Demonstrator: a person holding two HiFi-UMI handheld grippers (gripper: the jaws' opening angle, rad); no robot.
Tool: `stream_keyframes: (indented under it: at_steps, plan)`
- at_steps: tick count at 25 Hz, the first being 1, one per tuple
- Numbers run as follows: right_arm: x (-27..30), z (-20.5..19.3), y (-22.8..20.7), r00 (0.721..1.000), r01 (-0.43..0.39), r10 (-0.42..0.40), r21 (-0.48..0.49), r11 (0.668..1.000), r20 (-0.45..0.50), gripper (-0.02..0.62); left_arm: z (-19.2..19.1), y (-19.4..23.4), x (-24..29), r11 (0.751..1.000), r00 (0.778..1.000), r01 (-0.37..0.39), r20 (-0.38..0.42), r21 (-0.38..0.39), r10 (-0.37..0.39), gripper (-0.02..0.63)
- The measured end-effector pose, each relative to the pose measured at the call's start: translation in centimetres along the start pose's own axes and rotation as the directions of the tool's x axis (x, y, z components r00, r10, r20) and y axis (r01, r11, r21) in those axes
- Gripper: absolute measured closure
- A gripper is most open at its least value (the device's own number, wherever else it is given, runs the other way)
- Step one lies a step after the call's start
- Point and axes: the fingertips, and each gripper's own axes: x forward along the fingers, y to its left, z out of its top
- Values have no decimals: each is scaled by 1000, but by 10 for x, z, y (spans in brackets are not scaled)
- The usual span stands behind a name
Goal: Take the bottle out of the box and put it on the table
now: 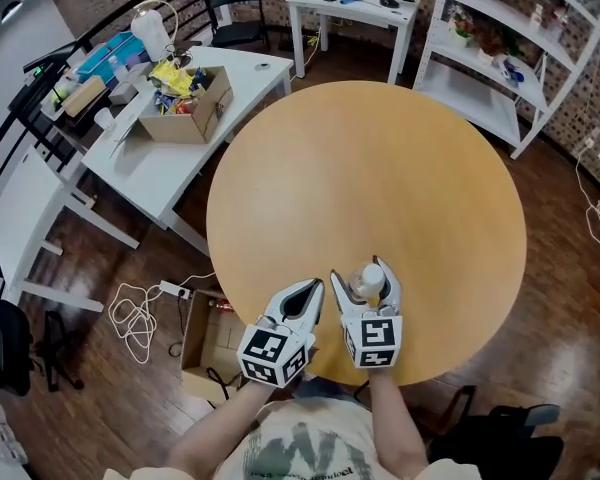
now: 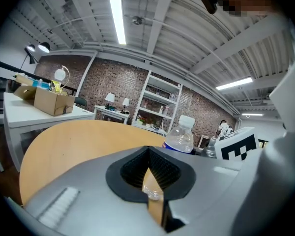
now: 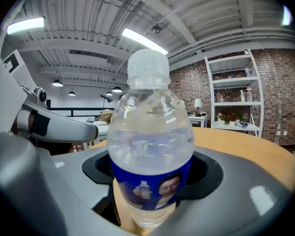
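- Bottle [image 1: 370, 282] — clear plastic with a white cap — stands upright on the round wooden counter [image 1: 380, 168], close to the near edge and in front of the person.
- Right gripper [image 1: 365, 280]: its jaws stand wide on either side of the bottle. The right gripper view shows the bottle's base on the wood and dark gaps between its wall and the black pads, so it is flanked but not squeezed.
- Left gripper [image 1: 311, 292]: it lies just beside the right one with its jaws drawn together at the tips. The left gripper view shows only a thin sliver of counter through the slit, and nothing is held.
- Only the right gripper view shows the blue label band round the bottle's lower body and the clear liquid above it.
- Only the head view shows the cap from above and how near the bottle stands to the counter's rim. It alone also shows an open box [image 1: 206, 338] on the floor under the counter's left edge, with white cable beside it.
- Left gripper view: the bottle appears in profile, with the marker cube [image 2: 238, 146] of the other gripper to its right.
- White desk [image 1: 170, 168] with a cardboard carton [image 1: 188, 108] of packets on it stands well apart from the bottle. It is seen in the head view and the left gripper view.
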Motion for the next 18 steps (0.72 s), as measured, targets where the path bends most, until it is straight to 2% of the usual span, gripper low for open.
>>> stream_keyframes:
  at_steps: [18]
  plan:
    - [-14,-7,0,1000,17,-17,23,1000,-19,255,-12,0,-4,1000,999,1,-55,-1,-1,606]
